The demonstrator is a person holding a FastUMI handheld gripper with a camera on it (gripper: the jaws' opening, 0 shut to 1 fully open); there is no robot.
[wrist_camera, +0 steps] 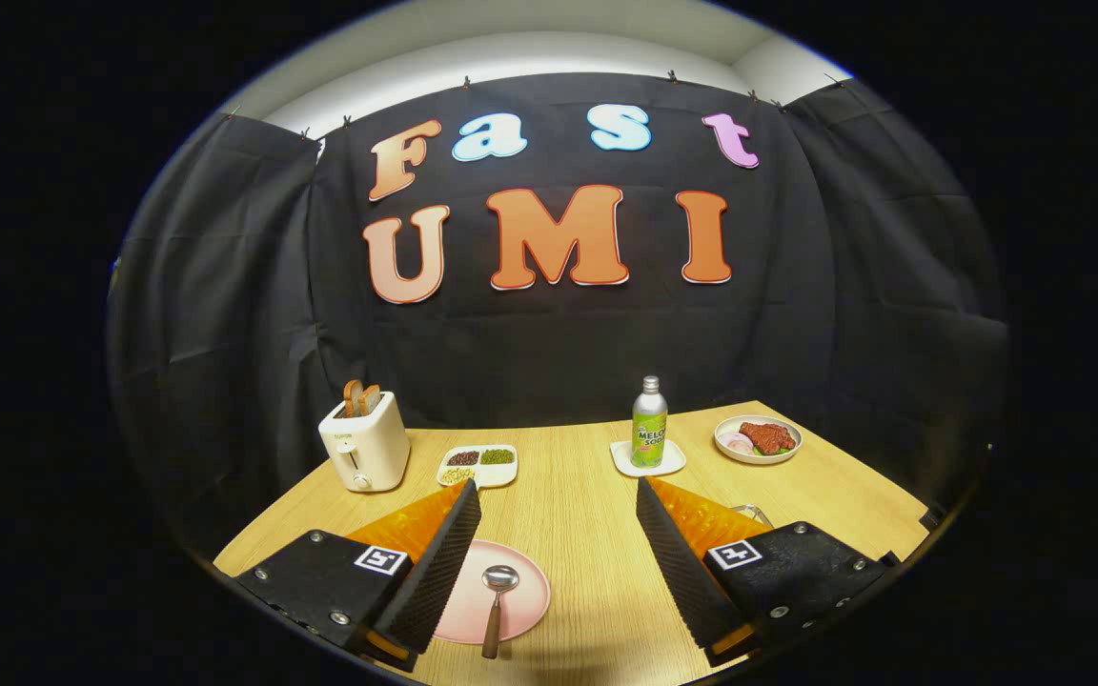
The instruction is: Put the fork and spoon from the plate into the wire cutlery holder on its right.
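A pink plate (525,600) lies on the wooden table, partly hidden behind my left finger (439,562). On it rests a spoon (497,595) with a metal bowl and a brown handle that reaches over the plate's near rim. My gripper (559,495) hovers above the table, open, with nothing between its fingers; the spoon sits below the gap, close to the left finger. A bit of the wire cutlery holder (754,514) peeks out behind the right finger (678,562). I see no fork; the fingers hide part of the plate.
Toward the back wall stand a cream toaster (364,446) holding bread, a small divided dish of beans (477,465), a green bottle (649,424) on a white coaster, and a bowl of meat (759,439). Bare wood lies between the fingers.
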